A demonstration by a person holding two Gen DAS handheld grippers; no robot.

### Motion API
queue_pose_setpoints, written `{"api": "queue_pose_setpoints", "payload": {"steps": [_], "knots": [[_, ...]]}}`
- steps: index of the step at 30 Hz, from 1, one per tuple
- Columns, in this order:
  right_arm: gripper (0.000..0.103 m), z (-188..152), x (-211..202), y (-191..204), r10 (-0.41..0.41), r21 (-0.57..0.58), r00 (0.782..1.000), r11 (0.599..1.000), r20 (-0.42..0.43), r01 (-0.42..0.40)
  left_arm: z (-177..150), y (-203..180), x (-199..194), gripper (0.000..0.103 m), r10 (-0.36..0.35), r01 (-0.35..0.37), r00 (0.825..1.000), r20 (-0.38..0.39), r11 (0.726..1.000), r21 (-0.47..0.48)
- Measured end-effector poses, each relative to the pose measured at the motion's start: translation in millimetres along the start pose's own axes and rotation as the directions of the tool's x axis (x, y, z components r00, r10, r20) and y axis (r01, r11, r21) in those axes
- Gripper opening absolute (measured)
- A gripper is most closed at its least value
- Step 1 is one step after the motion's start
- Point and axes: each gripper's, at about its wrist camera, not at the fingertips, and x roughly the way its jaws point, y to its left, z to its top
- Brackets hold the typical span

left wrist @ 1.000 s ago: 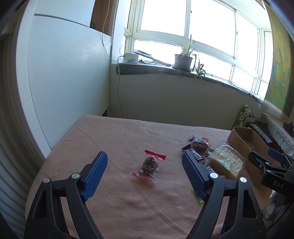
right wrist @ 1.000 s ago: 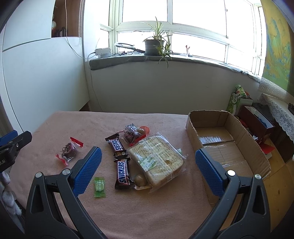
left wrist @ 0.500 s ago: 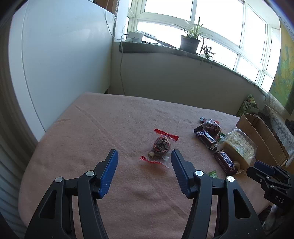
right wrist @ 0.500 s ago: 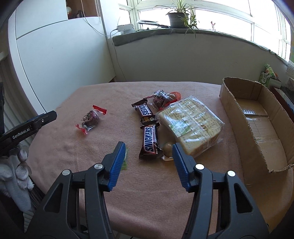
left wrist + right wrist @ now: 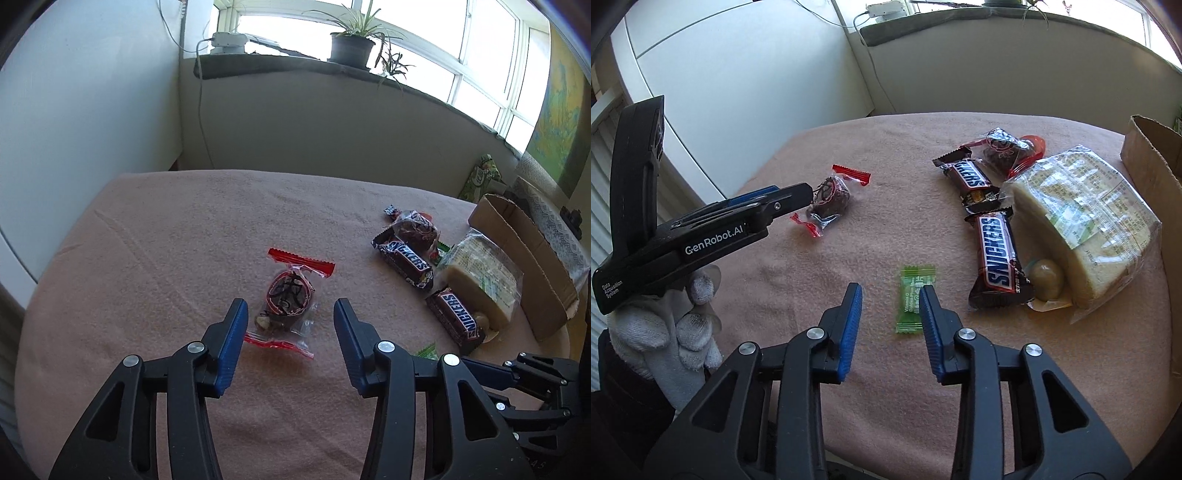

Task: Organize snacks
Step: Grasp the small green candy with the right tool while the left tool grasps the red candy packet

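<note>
A dark round snack in a clear wrapper with red ends [image 5: 290,295] lies on the pink cloth, just ahead of my open left gripper [image 5: 288,314]; it also shows in the right wrist view [image 5: 831,195]. My open right gripper [image 5: 890,295] hovers at a small green candy [image 5: 914,299], its right fingertip over the wrapper's edge. Two Snickers bars [image 5: 995,258] [image 5: 969,179], a wrapped bread pack [image 5: 1082,218] and a dark wrapped cake [image 5: 1001,147] lie to the right. A cardboard box [image 5: 524,251] stands at the far right.
The table is covered by a pink cloth [image 5: 177,236] with rounded edges. A white cabinet [image 5: 738,81] stands to the left and a wall with a windowsill and plants [image 5: 351,44] behind. A small round ball snack [image 5: 1045,282] lies beside the bread.
Both grippers have lowered and moved forward toward the table. The left one has closed in on the red-ended snack, the right one on the green candy. Both jaws have narrowed.
</note>
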Motion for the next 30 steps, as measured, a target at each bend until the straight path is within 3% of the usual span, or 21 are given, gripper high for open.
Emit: {"api": "queue_pose_setpoints", "payload": {"steps": [18, 20, 23, 30], "knots": [[0.031, 7, 24, -3, -0.108, -0.02, 0.991, 0.994, -0.077, 0.107, 2, 6, 34, 0.047, 0.012, -0.012, 0.998, -0.06, 1.0, 0.007], [0.031, 9, 28, 0, -0.116, -0.032, 0.99, 0.993, -0.078, 0.114, 1, 8, 37, 0.04, 0.009, -0.009, 0.998, -0.067, 1.0, 0.001], [0.023, 9, 32, 4, -0.144, -0.052, 0.987, 0.989, -0.072, 0.141, 1, 6, 41, 0.033, 0.006, -0.006, 0.998, -0.07, 1.0, 0.006], [0.022, 6, 32, 5, -0.14, -0.048, 0.988, 0.989, -0.059, 0.137, 2, 5, 40, 0.031, 0.004, -0.004, 0.998, -0.065, 1.0, 0.007]]}}
